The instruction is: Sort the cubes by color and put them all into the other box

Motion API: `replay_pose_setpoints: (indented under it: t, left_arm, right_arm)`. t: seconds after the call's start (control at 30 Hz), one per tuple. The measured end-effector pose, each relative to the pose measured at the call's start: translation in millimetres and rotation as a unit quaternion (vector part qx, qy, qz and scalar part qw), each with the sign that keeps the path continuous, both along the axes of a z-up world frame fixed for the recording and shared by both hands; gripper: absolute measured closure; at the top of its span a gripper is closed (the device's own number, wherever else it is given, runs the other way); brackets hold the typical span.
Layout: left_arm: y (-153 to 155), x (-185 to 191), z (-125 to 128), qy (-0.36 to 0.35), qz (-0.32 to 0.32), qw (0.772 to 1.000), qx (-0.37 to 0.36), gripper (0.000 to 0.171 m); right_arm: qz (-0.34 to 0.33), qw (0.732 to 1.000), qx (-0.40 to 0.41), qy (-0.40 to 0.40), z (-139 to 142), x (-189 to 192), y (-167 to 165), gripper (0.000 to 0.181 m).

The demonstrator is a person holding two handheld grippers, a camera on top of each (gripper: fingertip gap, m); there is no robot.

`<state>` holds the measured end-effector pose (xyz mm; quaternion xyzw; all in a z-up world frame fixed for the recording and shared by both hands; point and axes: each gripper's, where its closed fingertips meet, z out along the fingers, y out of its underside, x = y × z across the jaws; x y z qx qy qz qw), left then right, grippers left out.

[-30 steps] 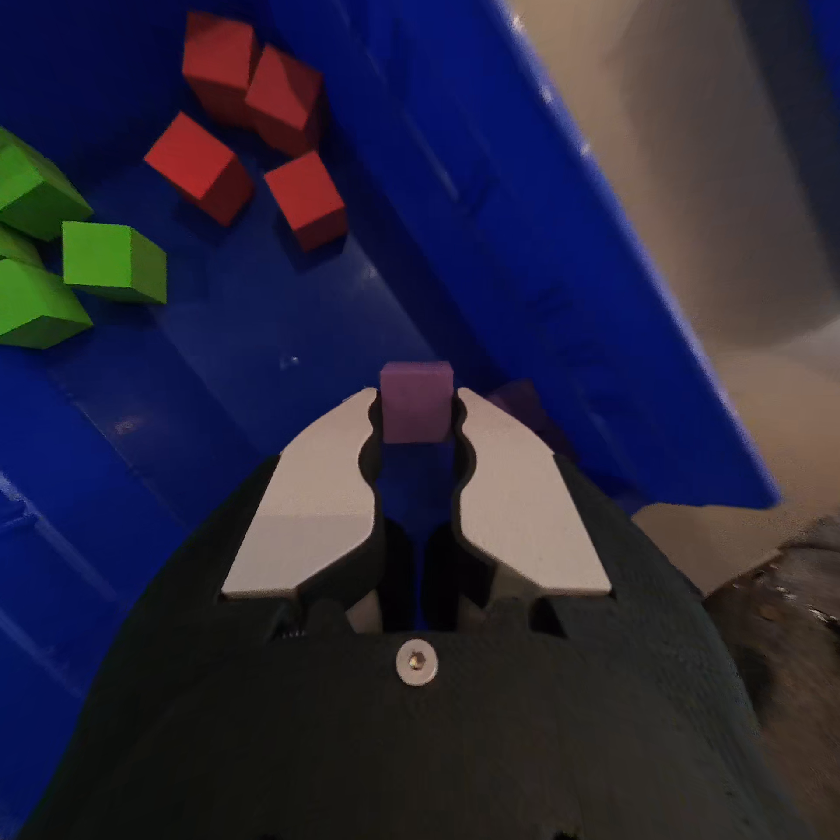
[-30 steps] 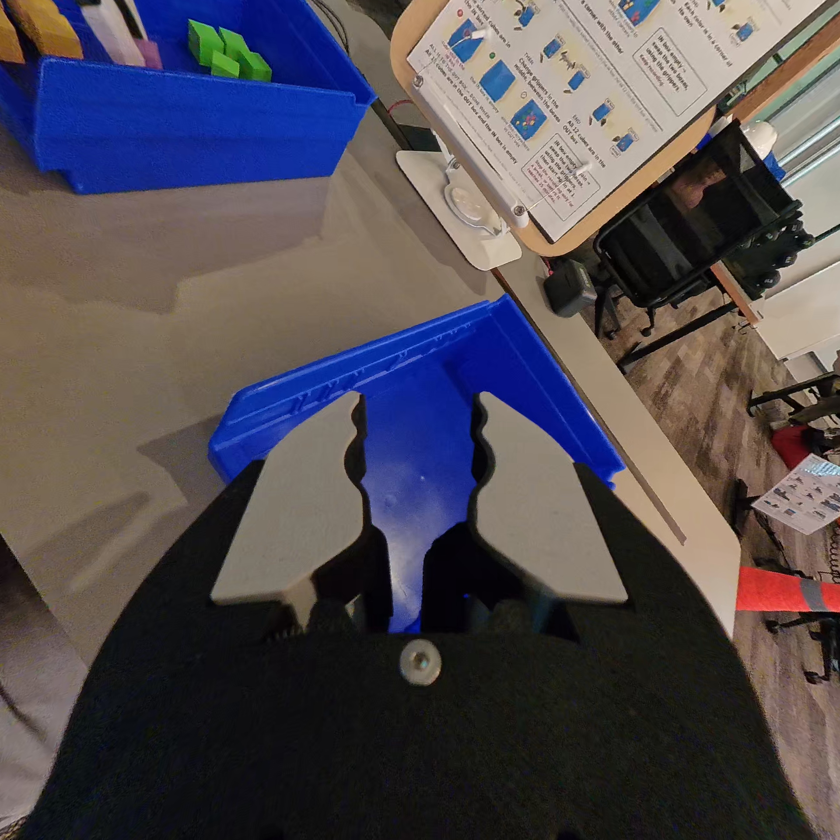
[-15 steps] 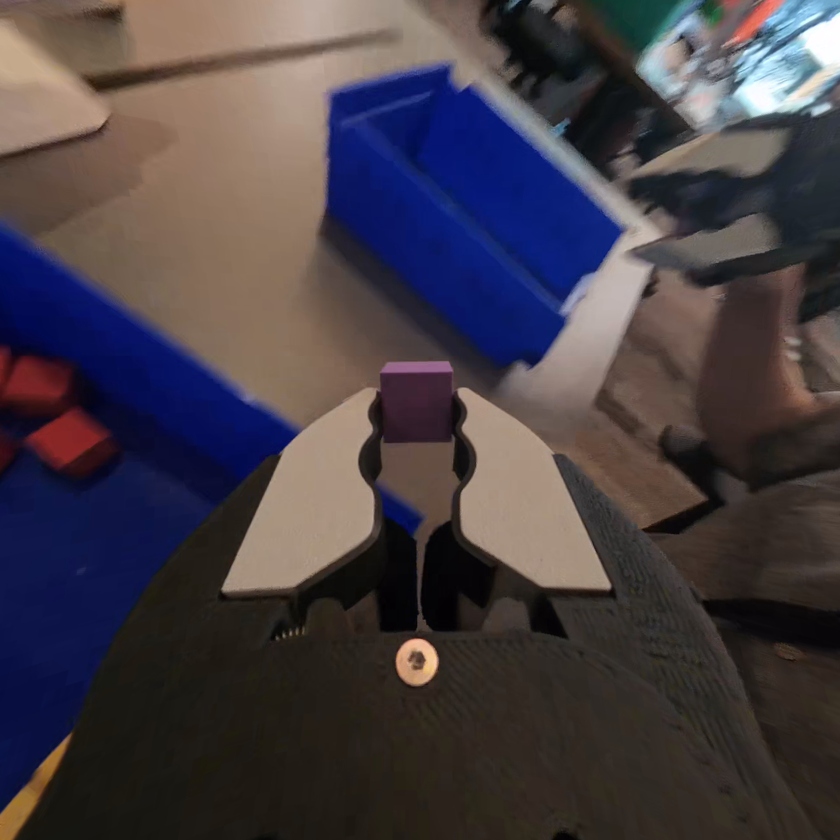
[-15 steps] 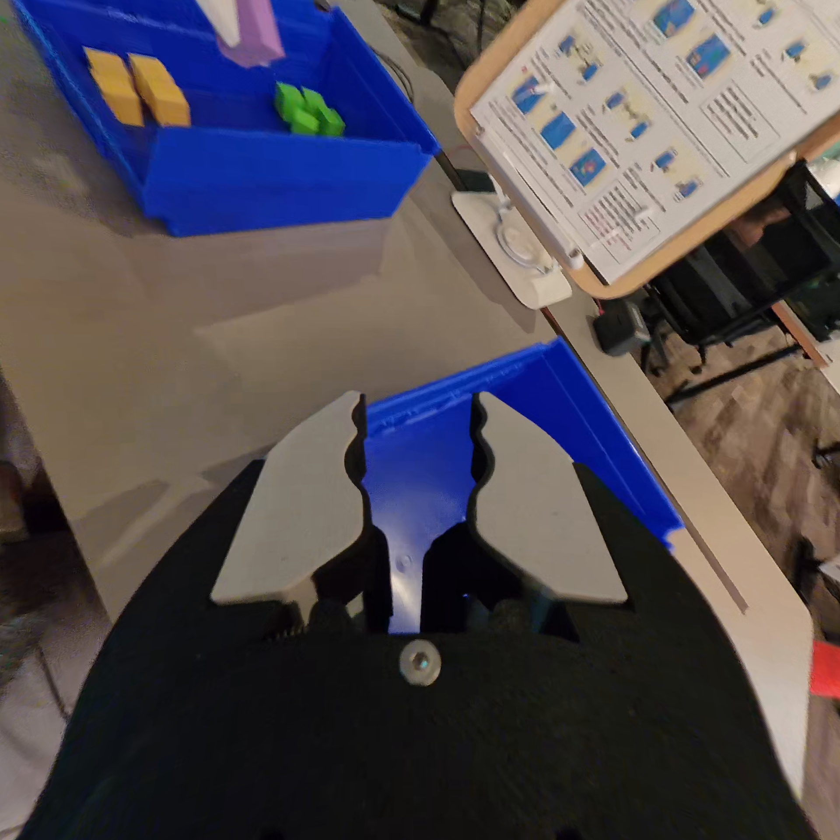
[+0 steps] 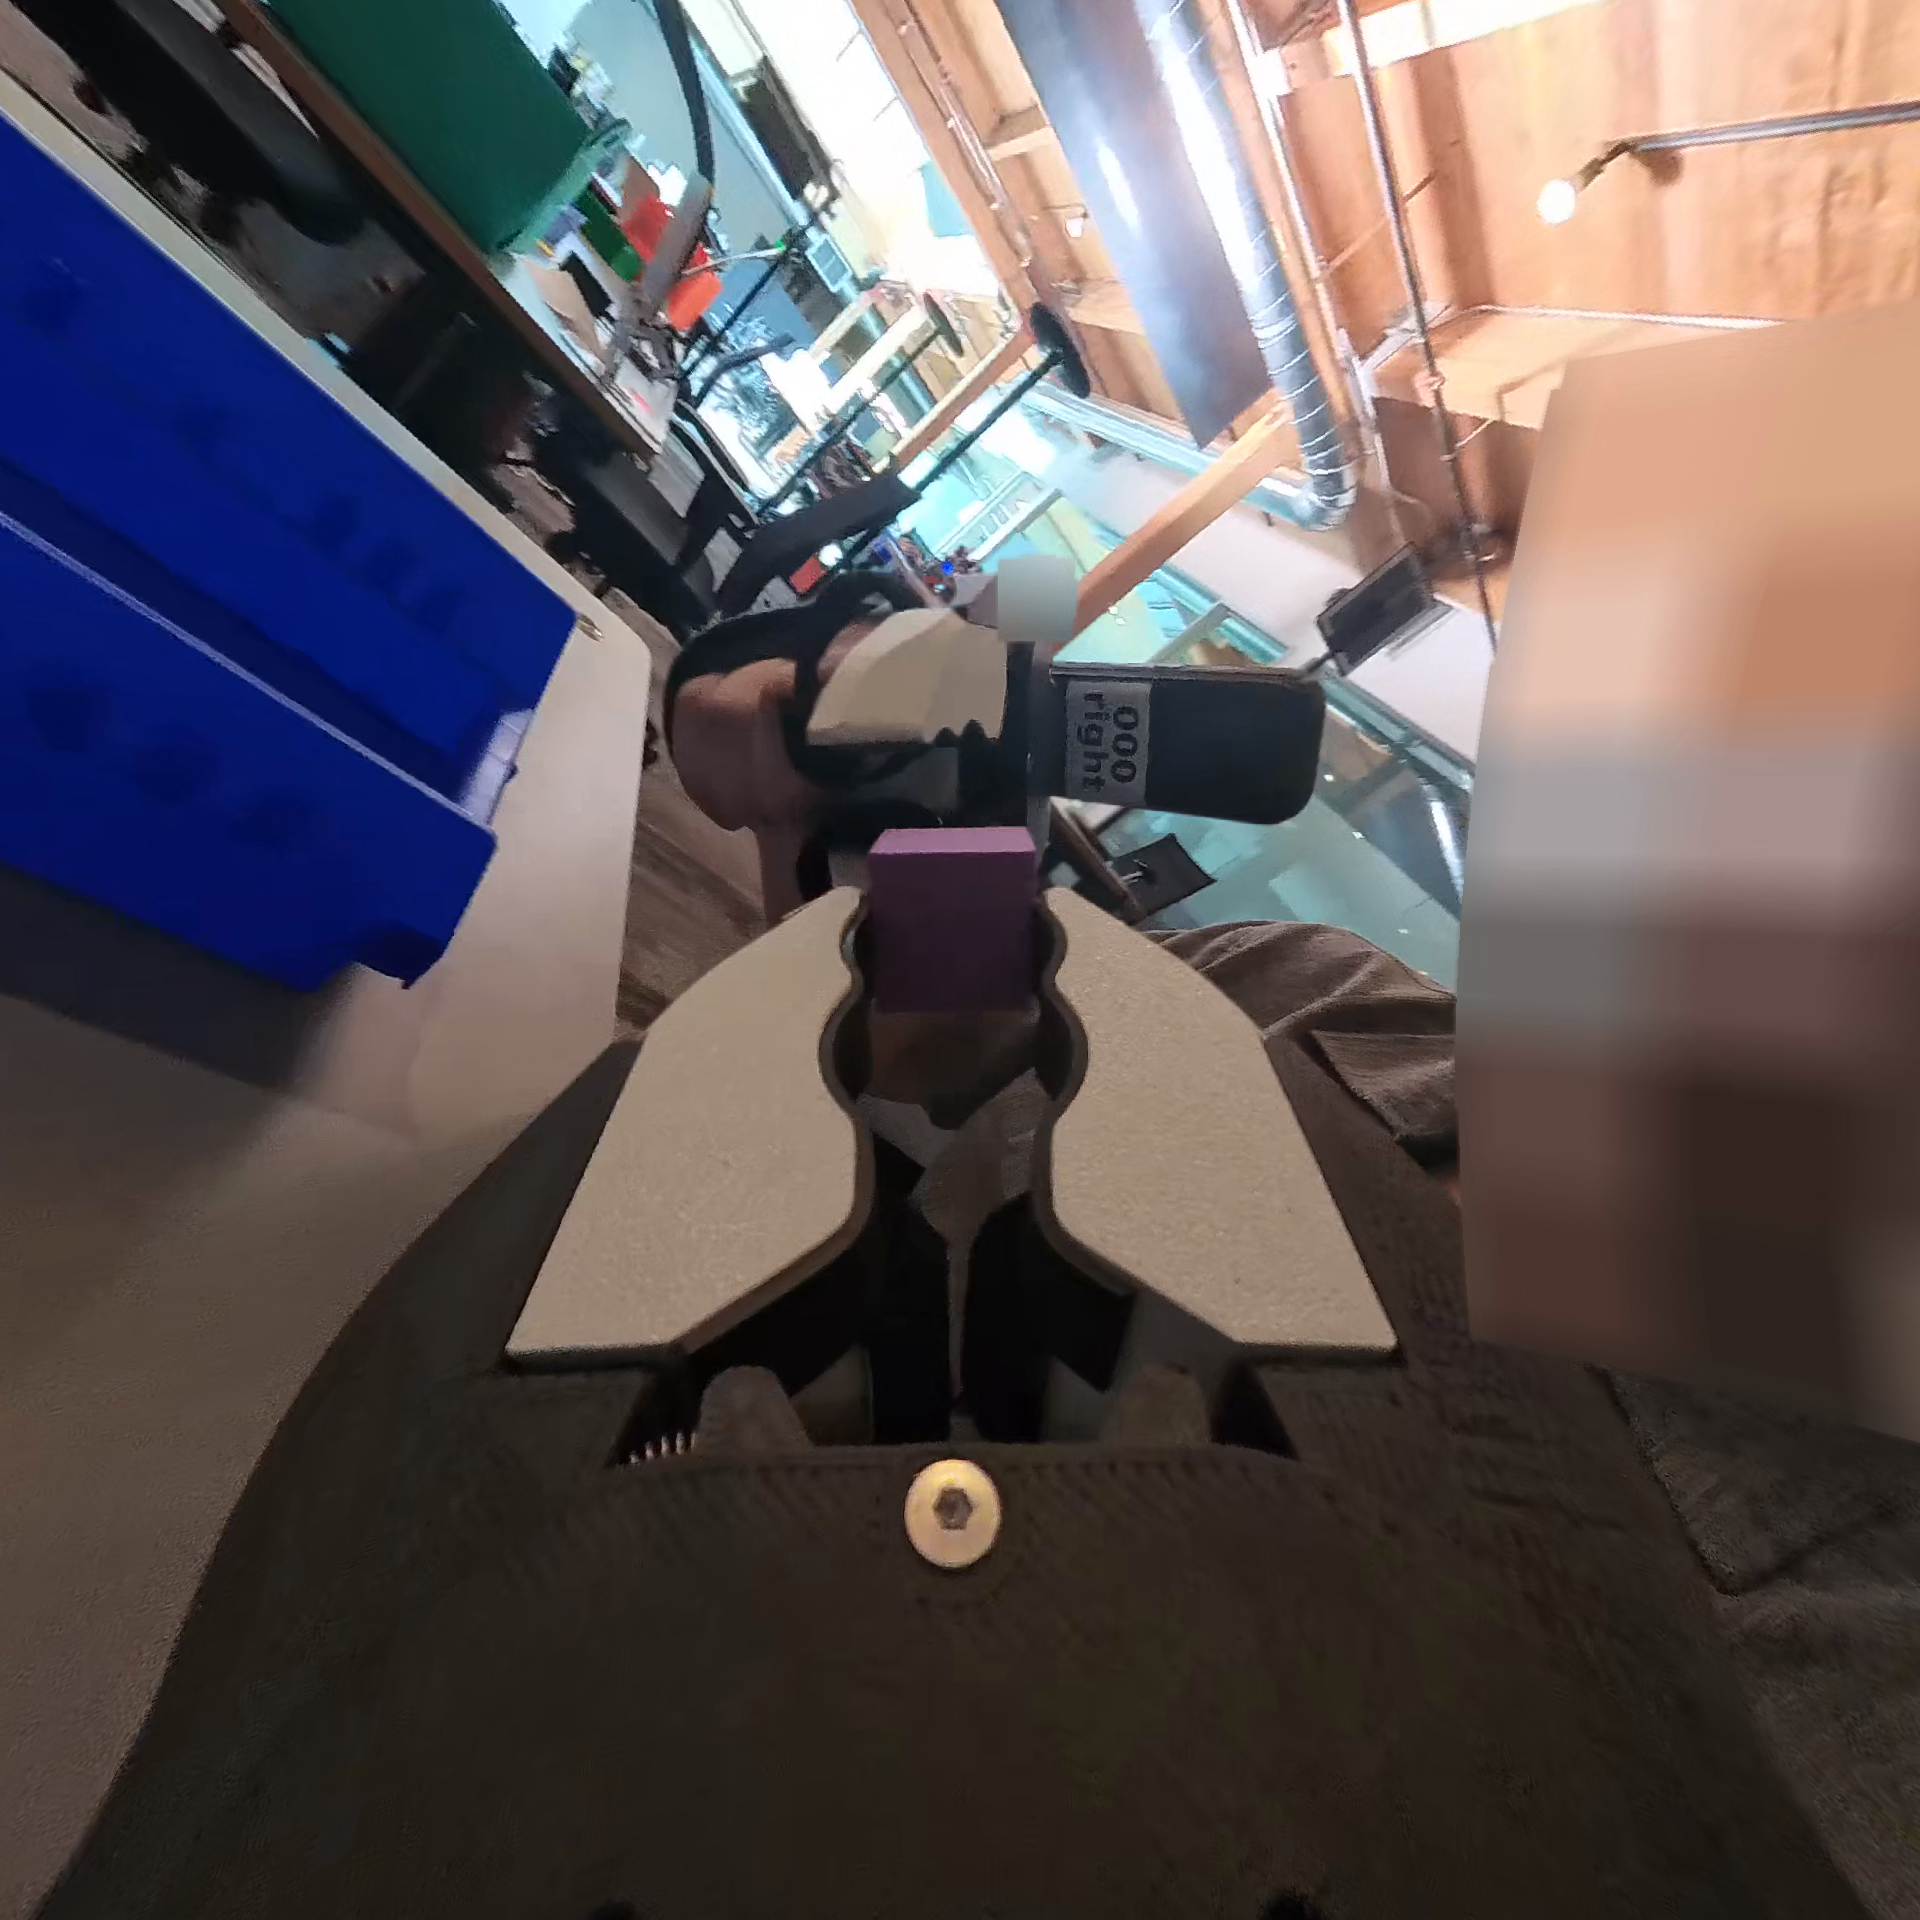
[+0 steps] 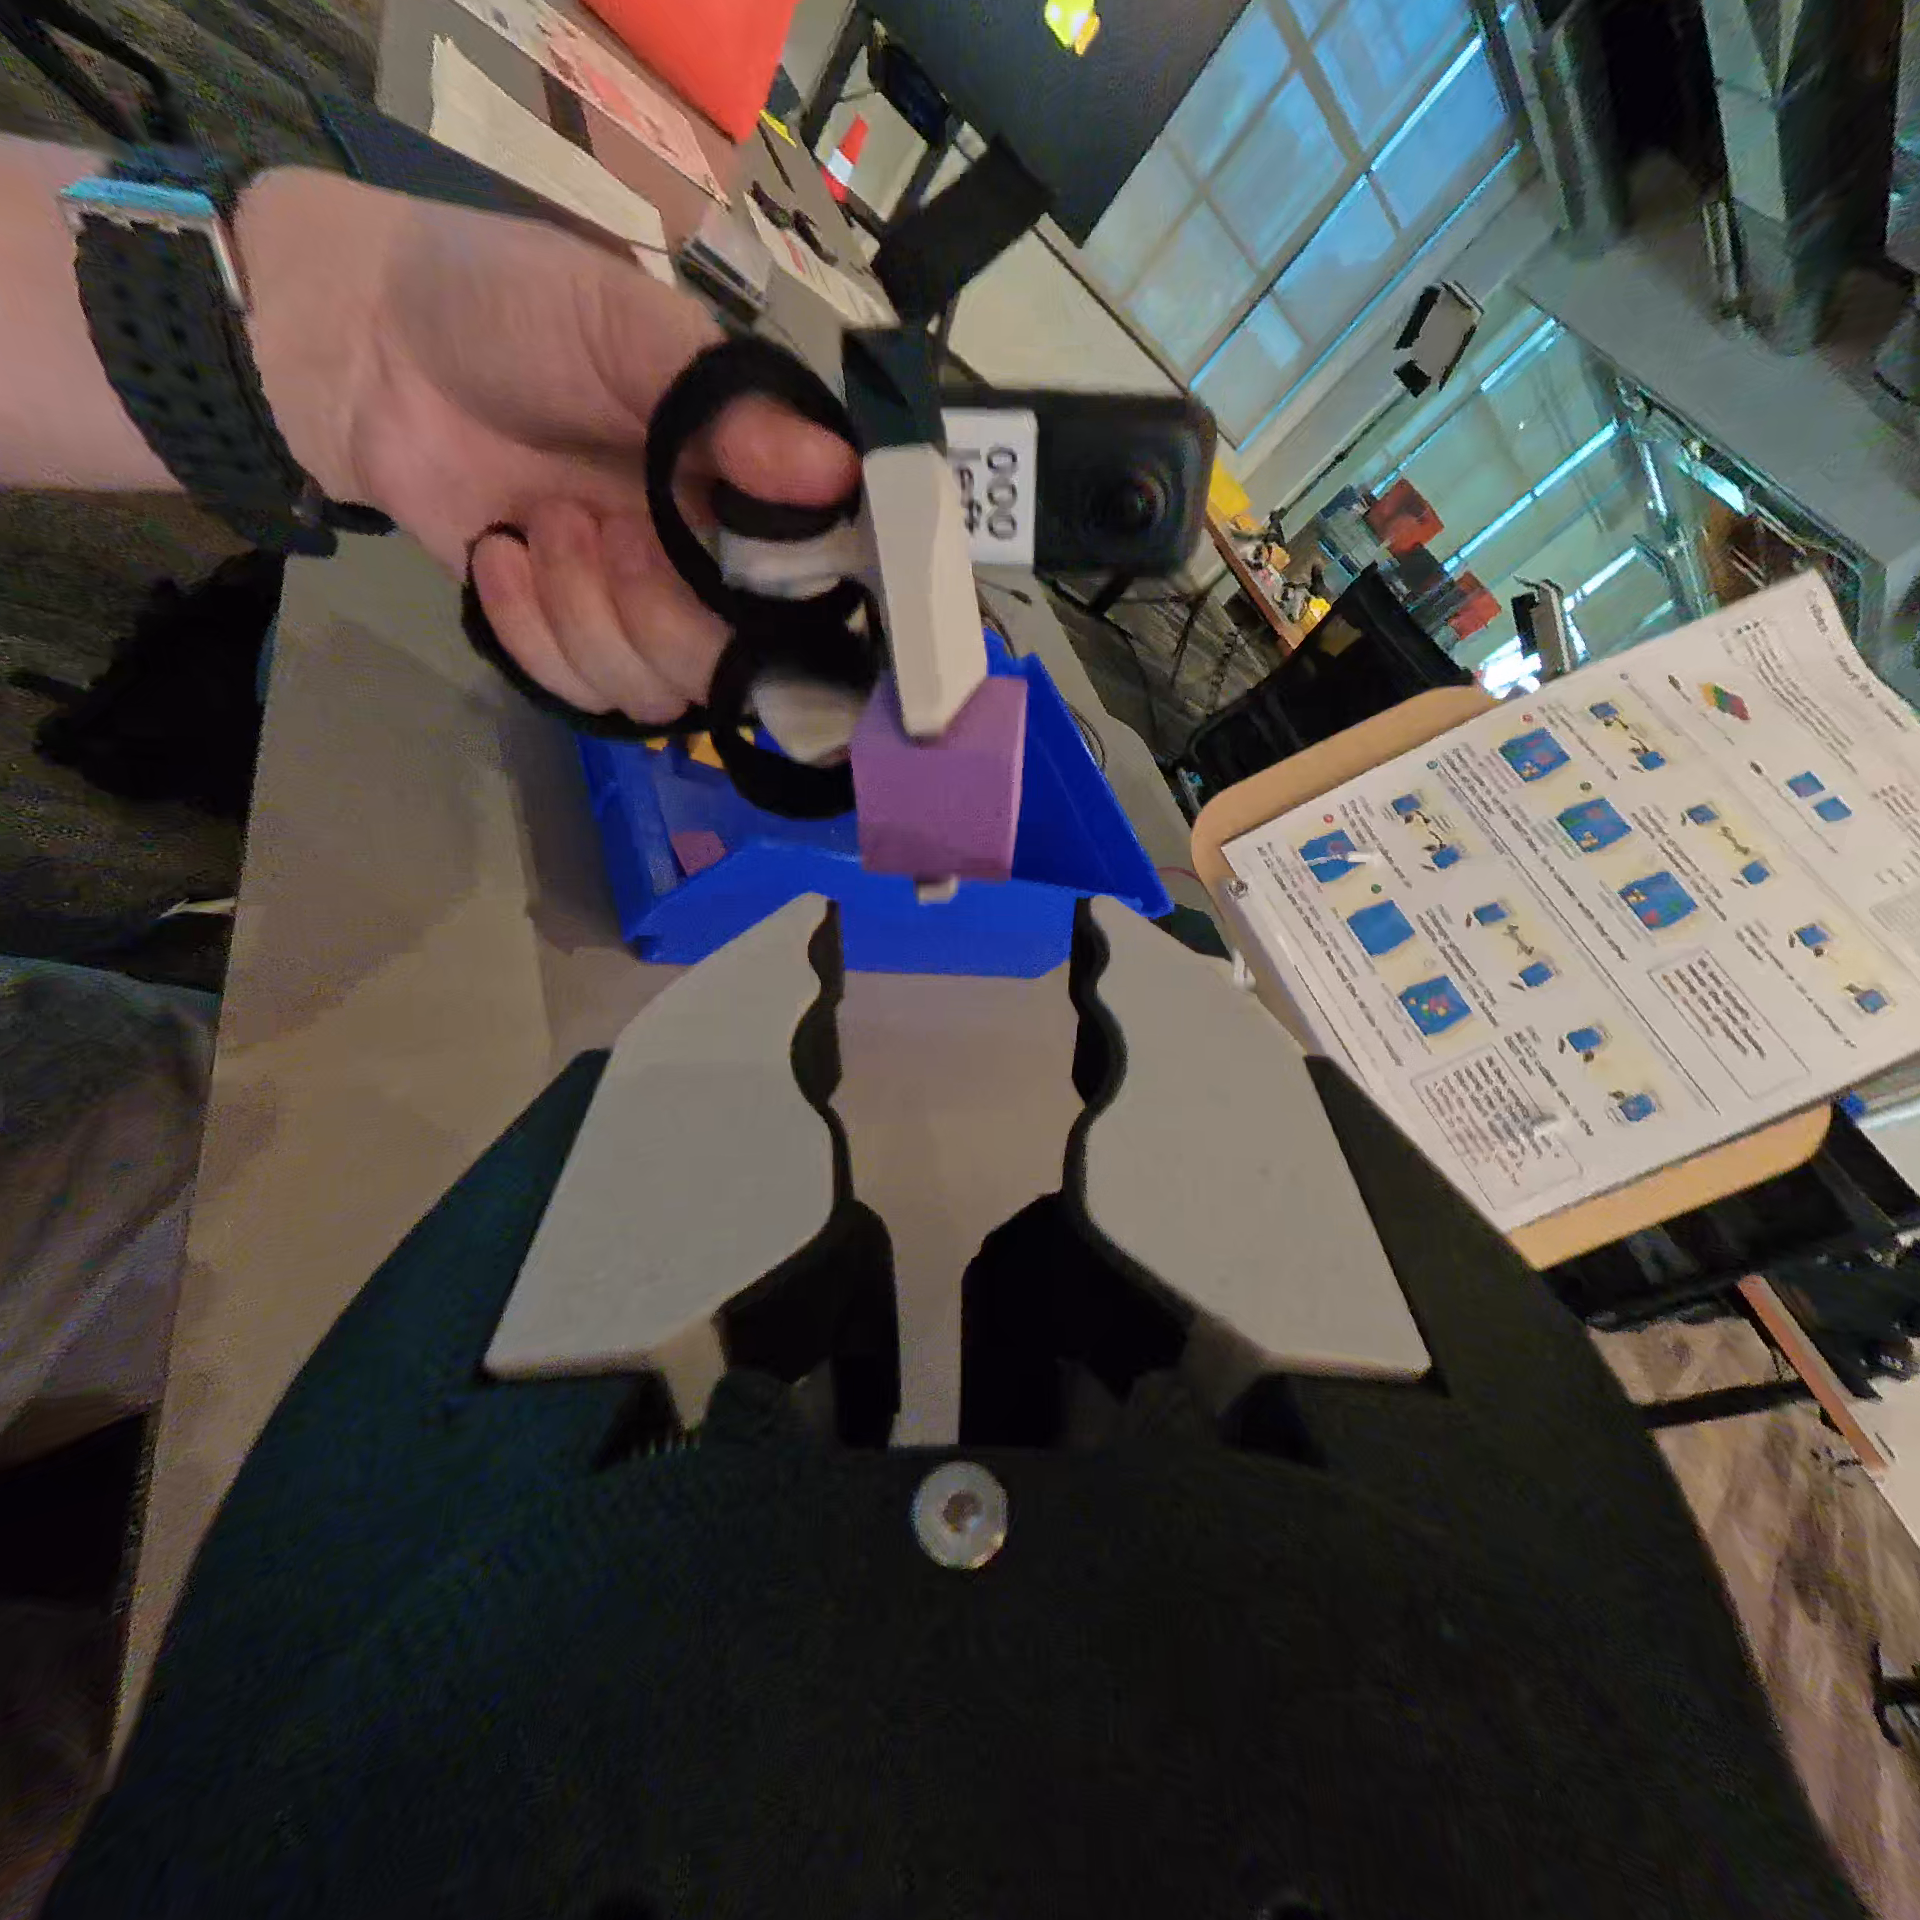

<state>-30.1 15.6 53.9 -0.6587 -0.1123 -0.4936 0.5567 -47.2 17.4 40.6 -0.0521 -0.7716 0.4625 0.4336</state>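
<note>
Both grippers have swung up off the bins since 1 second ago and now face each other above the grey table (image 6: 395,935); the left gripper (image 5: 954,940) is clamped on the purple block (image 5: 954,925), carried out of the blue bin (image 6: 935,914); the right gripper (image 6: 951,971) is spread apart and empty, the block just ahead of its tips, near-cubic, matte, sharp-edged.

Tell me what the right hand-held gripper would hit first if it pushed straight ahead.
Probably the purple block clamped in the left hand-held gripper, which hangs just ahead of the open right hand-held gripper. Depth is unclear; the blue bin lies behind.
</note>
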Motion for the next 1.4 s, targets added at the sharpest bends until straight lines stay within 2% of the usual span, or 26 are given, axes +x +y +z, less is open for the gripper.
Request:
replay_pose_setpoints:
  t: [0.17,0.33,0.4,0.43,0.5,0.6,0.67,0.73,0.77,0.87,0.93,0.97,1.03,1.13,1.3,1.4]
  left_arm:
    - [8.1,2.1,-9.6,-0.026,-0.014,1.000,-0.004,0.143]
    - [13.3,-0.2,-11.1,-0.038,-0.010,0.999,0.010,0.142]
    - [13.1,-7.7,-7.4,-0.039,0.011,0.999,0.021,0.134]
    - [11.1,-14.3,-6.2,-0.034,0.030,0.999,0.021,0.131]
    - [3.6,-30.0,-8.7,0.005,0.080,0.997,0.004,0.136]
    - [-10.8,-50.3,-14.3,0.094,0.149,0.983,-0.043,0.143]
    - [-18.9,-60.1,-21.3,0.153,0.181,0.968,-0.088,0.143]
    - [-28.7,-72.0,-32.4,0.216,0.211,0.942,-0.148,0.143]
    - [-36.4,-81.9,-40.4,0.254,0.234,0.919,-0.189,0.143]
    - [-70.2,-116.5,-57.5,0.354,0.306,0.831,-0.301,0.143]
    - [-93.6,-133.3,-61.9,0.388,0.336,0.782,-0.354,0.141]
    - [-102.3,-138.6,-62.4,0.397,0.346,0.766,-0.368,0.140]
    - [-116.1,-146.1,-63.5,0.402,0.359,0.748,-0.388,0.139]
    - [-128.9,-152.6,-65.9,0.402,0.368,0.733,-0.407,0.137]
    - [-136.8,-155.7,-63.3,0.395,0.375,0.734,-0.407,0.136]
    - [-144.0,-158.1,-66.0,0.389,0.375,0.729,-0.420,0.136]
  right_arm:
    - [0.017,1.000,0.007,0.001,-2.4,0.4,-16.2,0.145]
    - [0.004,1.000,0.007,-0.010,-3.2,-3.4,-9.8,0.152]
    - [-0.008,1.000,0.010,-0.016,-0.6,-6.2,3.5,0.152]
    - [-0.020,0.999,0.015,-0.021,0.8,-9.6,16.2,0.152]
    - [-0.081,0.995,0.040,-0.053,-1.2,-28.4,61.9,0.152]
    - [-0.184,0.959,0.087,-0.199,-25.7,-65.5,150.5,0.152]
    - [-0.246,0.904,0.126,-0.325,-57.4,-84.7,202.0,0.152]
    - [-0.272,0.852,0.154,-0.420,-88.7,-96.7,231.6,0.152]
    - [-0.280,0.822,0.161,-0.469,-104.7,-98.8,239.7,0.152]
    - [-0.304,0.751,0.191,-0.554,-141.6,-103.1,254.5,0.152]
    - [-0.322,0.720,0.194,-0.583,-159.0,-107.4,261.6,0.152]
    - [-0.327,0.709,0.190,-0.595,-165.9,-109.2,263.5,0.151]
    - [-0.335,0.694,0.187,-0.609,-177.8,-112.2,268.0,0.151]
    - [-0.347,0.672,0.182,-0.628,-192.7,-113.4,274.9,0.151]
    - [-0.351,0.657,0.180,-0.642,-204.1,-111.4,277.7,0.148]
    - [-0.353,0.658,0.162,-0.645,-196.3,-112.7,275.4,0.130]
